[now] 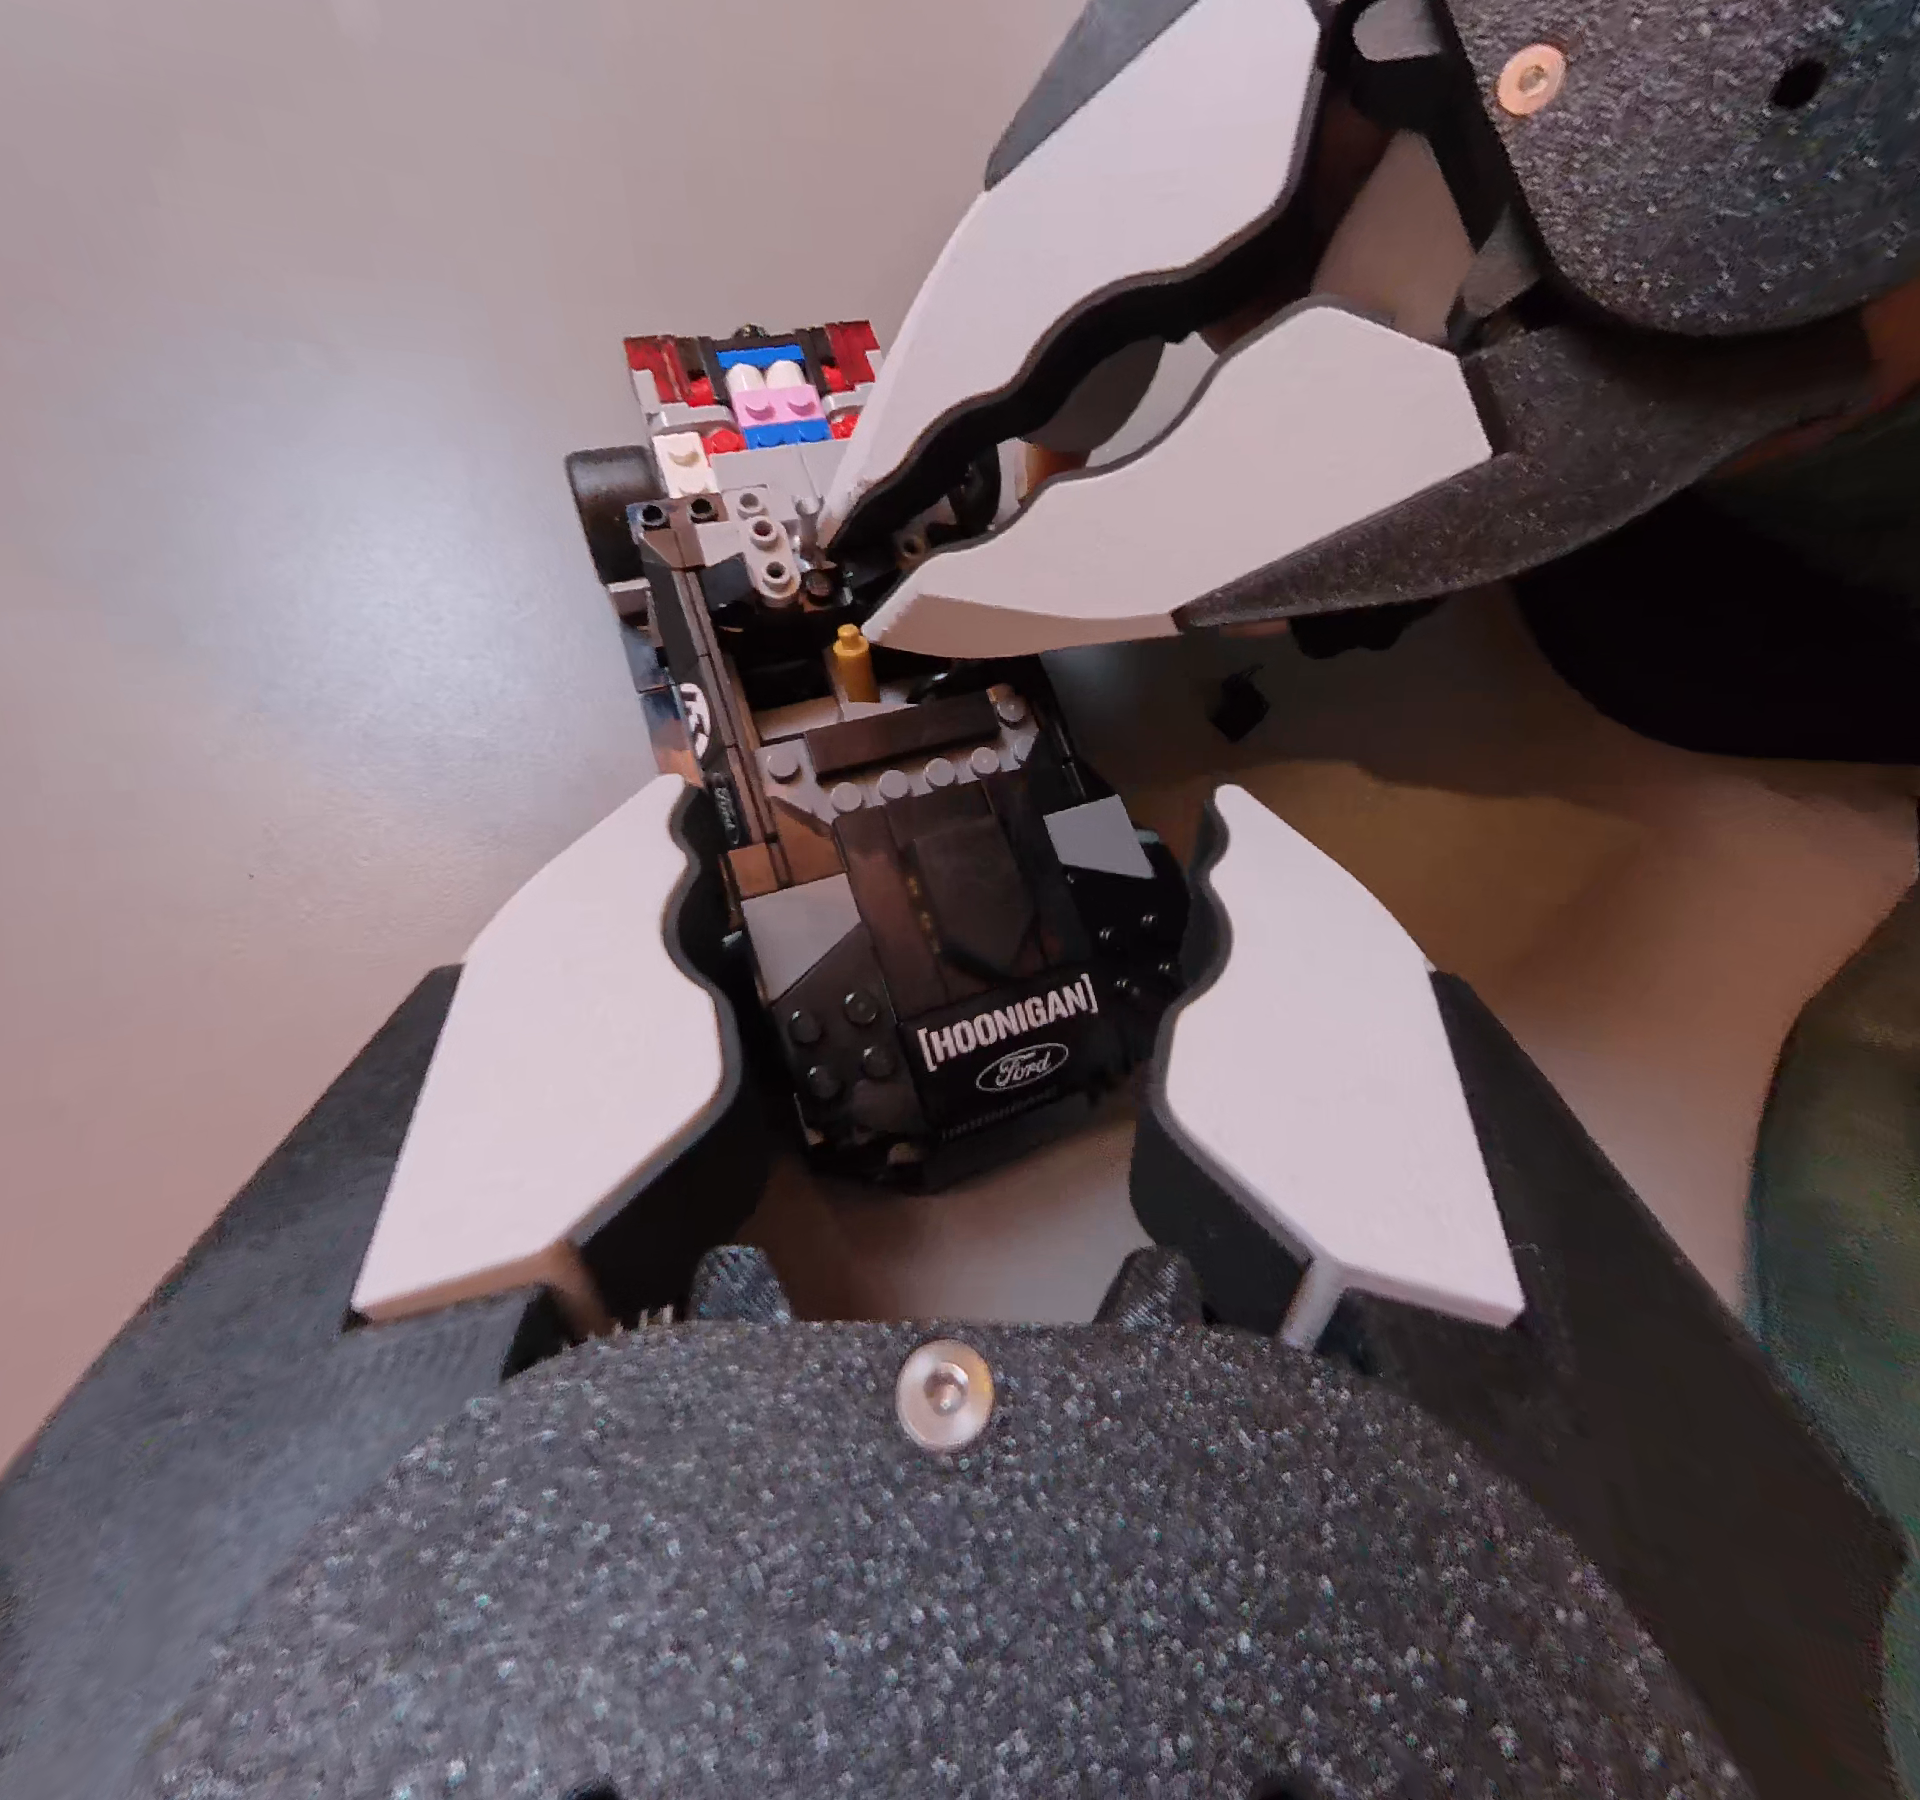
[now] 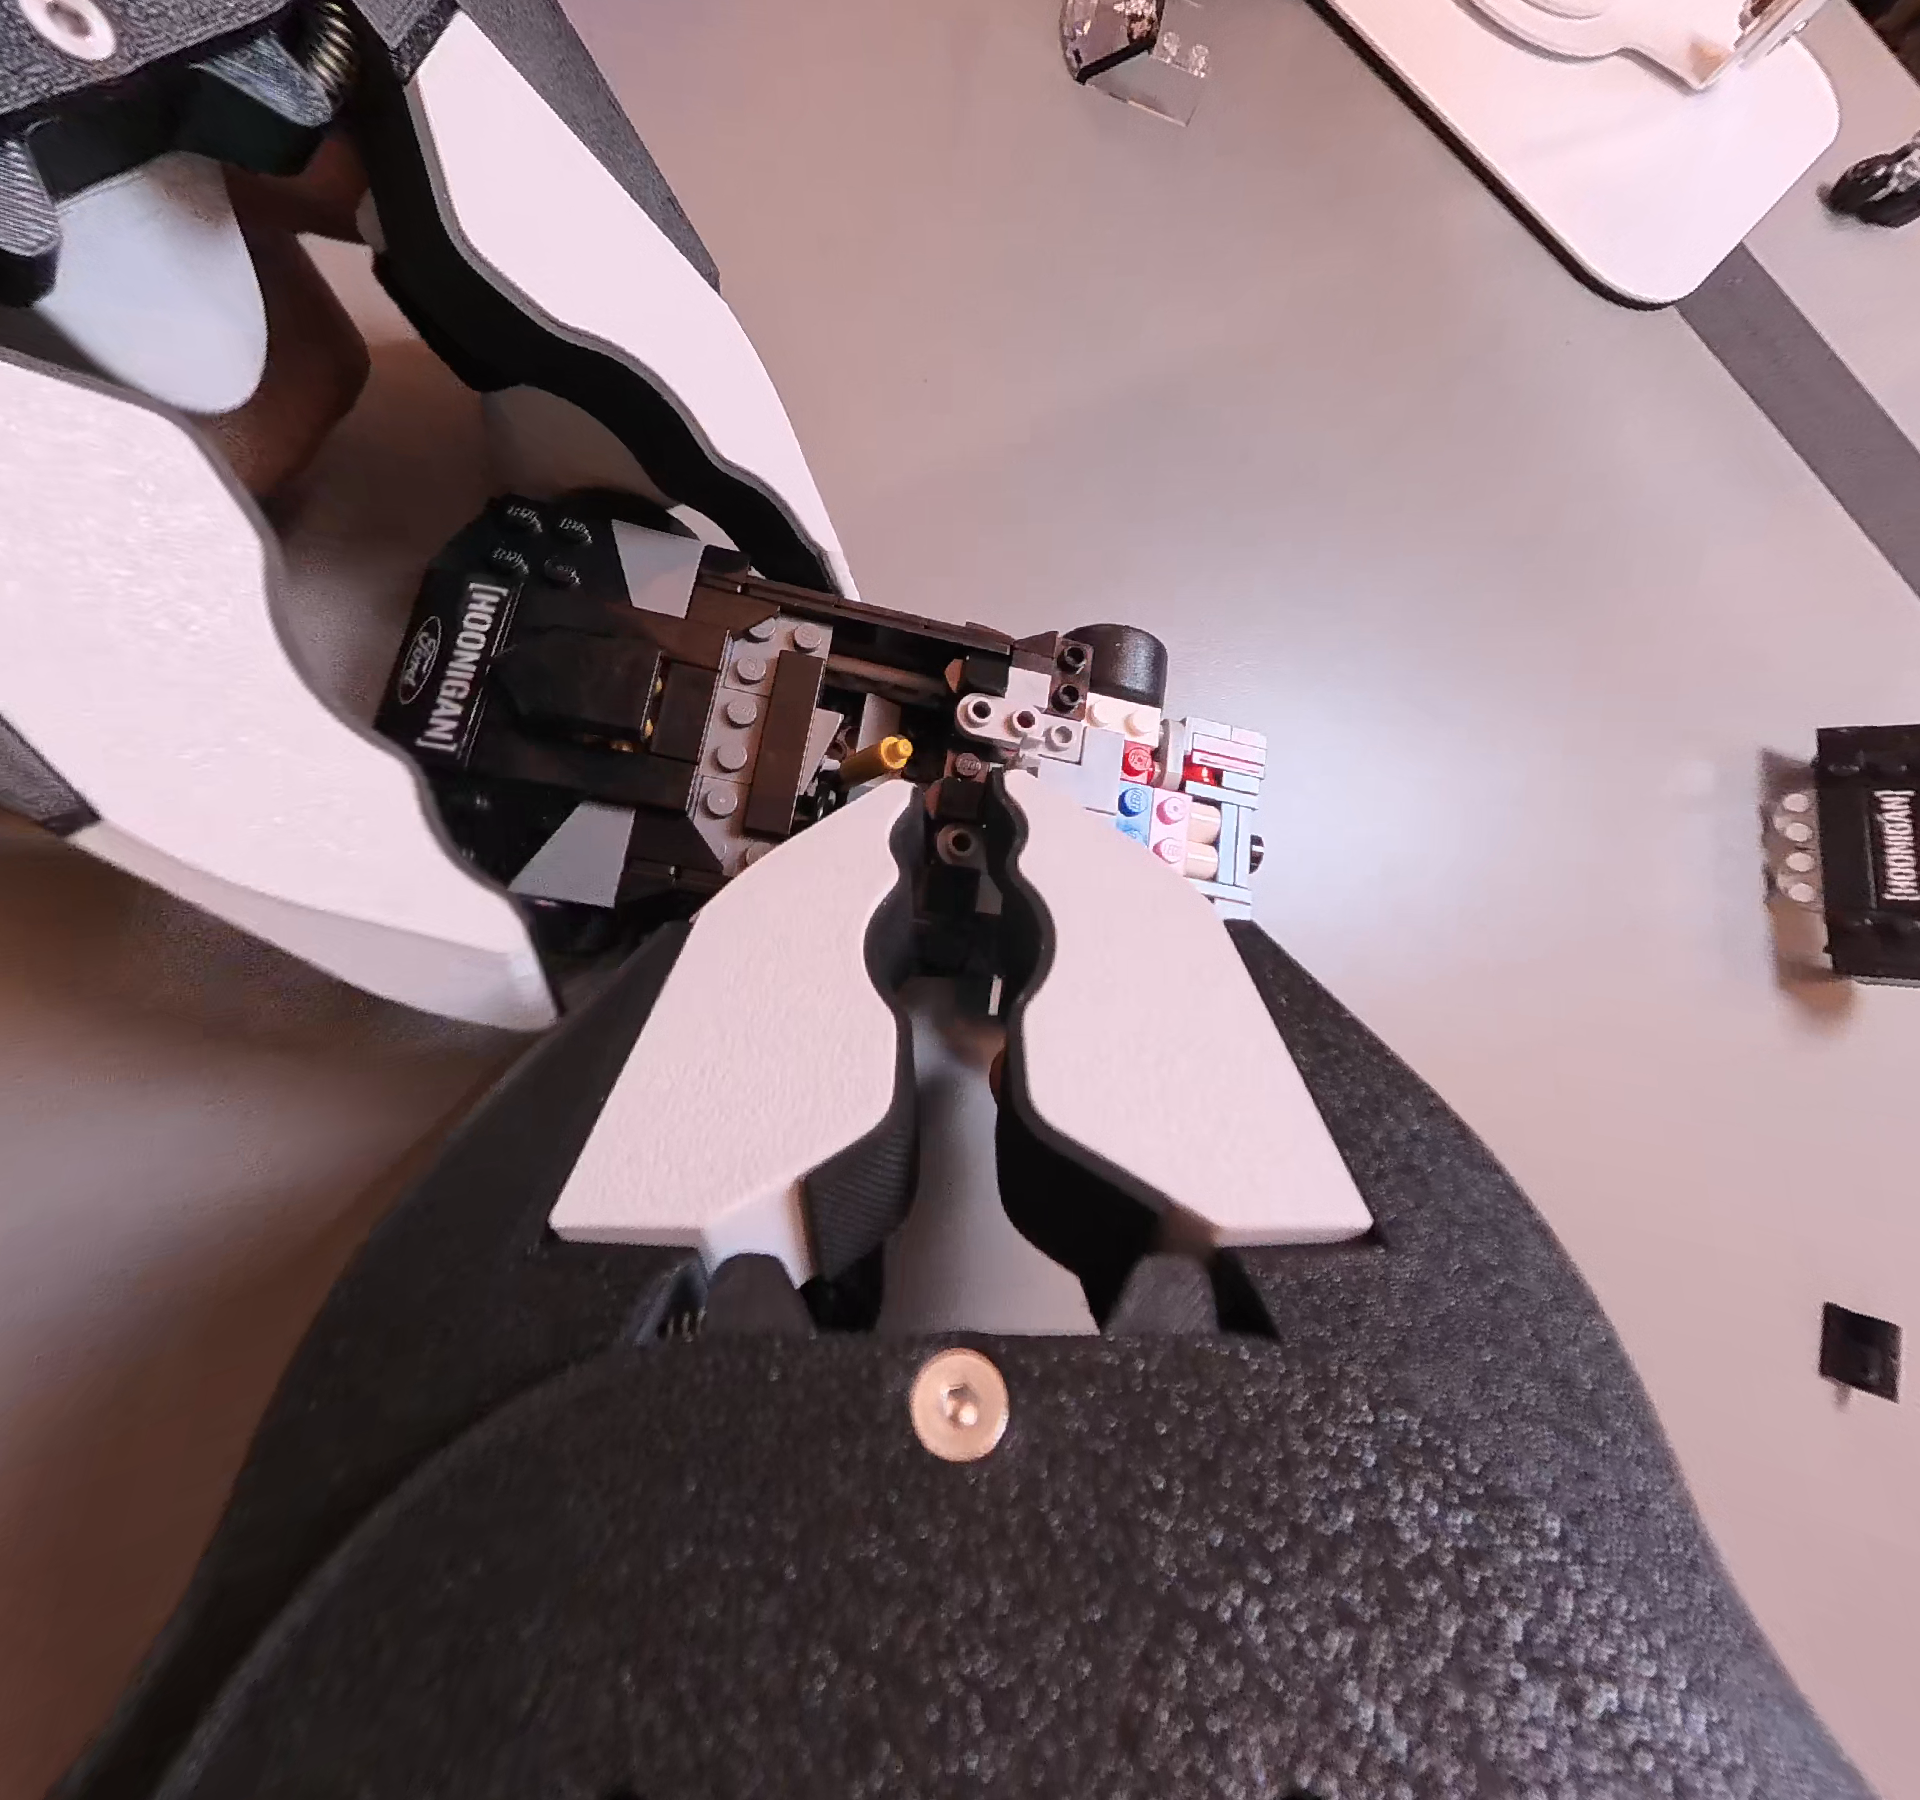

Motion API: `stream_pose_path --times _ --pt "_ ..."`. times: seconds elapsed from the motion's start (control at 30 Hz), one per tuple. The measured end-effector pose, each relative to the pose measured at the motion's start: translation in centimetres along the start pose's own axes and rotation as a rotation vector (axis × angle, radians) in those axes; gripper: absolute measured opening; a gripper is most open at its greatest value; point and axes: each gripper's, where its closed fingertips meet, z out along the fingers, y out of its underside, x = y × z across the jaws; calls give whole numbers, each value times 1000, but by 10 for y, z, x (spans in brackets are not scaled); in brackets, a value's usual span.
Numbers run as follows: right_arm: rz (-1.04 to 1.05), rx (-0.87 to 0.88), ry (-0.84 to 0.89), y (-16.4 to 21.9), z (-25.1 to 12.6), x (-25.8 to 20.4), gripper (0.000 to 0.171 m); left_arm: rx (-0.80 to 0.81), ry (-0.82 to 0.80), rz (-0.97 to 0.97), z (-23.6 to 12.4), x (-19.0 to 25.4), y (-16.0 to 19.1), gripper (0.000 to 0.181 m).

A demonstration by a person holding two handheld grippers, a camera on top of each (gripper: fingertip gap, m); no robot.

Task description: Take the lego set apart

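Landmark: the lego car (image 2: 665,711), black with grey slopes, a printed dark hood, a small gold peg (image 2: 881,753) upright in the opened cabin, and a rear cluster of red, blue, pink and white bricks (image 2: 1174,794). It lay on the pale grey tabletop (image 2: 1247,400).

Left of the car's cabin, the left tool (image 1: 940,877) straddled the hood end, both white fingers (image 1: 582,1002) pressed to the car's flanks, gripping it. One black wheel (image 2: 1117,659) showed on the car's far side; the other wheels were hidden.

At the cabin's rear edge, the right tool (image 2: 961,794) was drawn narrow, tips pinched on a thin black piece (image 2: 956,841) of the car; whether that piece was free or attached could not be told.

Right of the car, loose parts counted: one black printed plate (image 2: 1860,846) with grey studs, cut by the frame edge; one tiny black square piece (image 2: 1860,1355). Beyond the car, one smoky clear windscreen piece (image 2: 1132,5), and one white stand base (image 2: 1621,67), partly cut off.
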Motion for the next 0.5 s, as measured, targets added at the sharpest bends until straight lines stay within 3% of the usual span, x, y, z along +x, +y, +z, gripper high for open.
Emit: stream_pose_path --times 0.5 --pt "11 10 6 0 0 3 11 -25 104 89 -20 8 -3 94"
